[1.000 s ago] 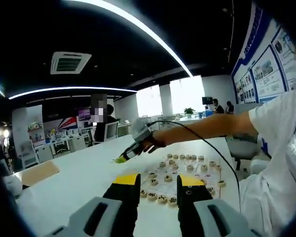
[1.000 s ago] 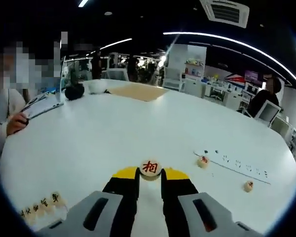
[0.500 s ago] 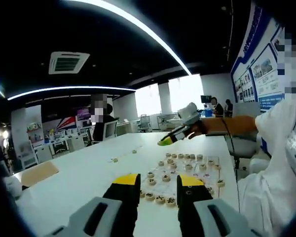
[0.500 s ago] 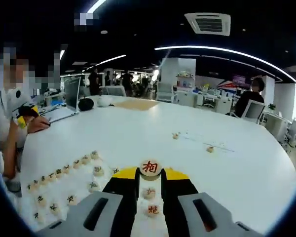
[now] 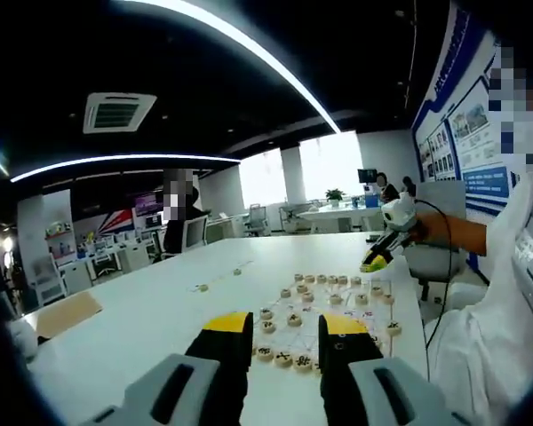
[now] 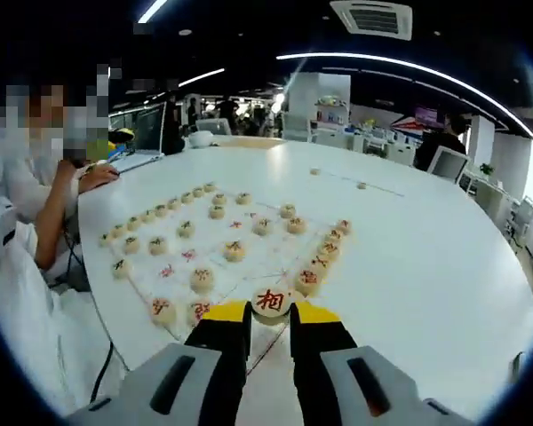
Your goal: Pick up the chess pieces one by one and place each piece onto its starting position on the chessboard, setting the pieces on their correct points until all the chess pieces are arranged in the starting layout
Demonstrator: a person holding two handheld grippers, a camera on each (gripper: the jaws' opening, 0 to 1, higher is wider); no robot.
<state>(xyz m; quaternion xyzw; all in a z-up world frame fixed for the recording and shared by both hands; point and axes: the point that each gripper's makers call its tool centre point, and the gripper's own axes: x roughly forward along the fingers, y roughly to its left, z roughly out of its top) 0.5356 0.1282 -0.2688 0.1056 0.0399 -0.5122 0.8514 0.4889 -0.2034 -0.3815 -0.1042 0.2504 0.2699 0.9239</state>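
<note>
My right gripper point(image 6: 270, 316) is shut on a round wooden chess piece point(image 6: 270, 300) with a red character, held above the near edge of the chessboard point(image 6: 249, 240). Several round pieces stand on the board in rows, red-marked ones nearest. In the left gripper view the right gripper point(image 5: 379, 256), held by a person's hand, hovers over the far right side of the chessboard point(image 5: 324, 312). My left gripper point(image 5: 286, 330) stands open above the board's near edge, with nothing between its yellow-tipped jaws.
Two loose pieces point(image 6: 315, 170) point(image 6: 361, 185) lie further out on the white table point(image 6: 426, 257); the left gripper view shows them too point(image 5: 202, 287) point(image 5: 237, 271). A seated person's arm point(image 6: 75, 182) and a laptop point(image 6: 142, 146) are at the table's left edge.
The right gripper has carried the red-character piece from the far part of the table back over the board. The left gripper has held still and open.
</note>
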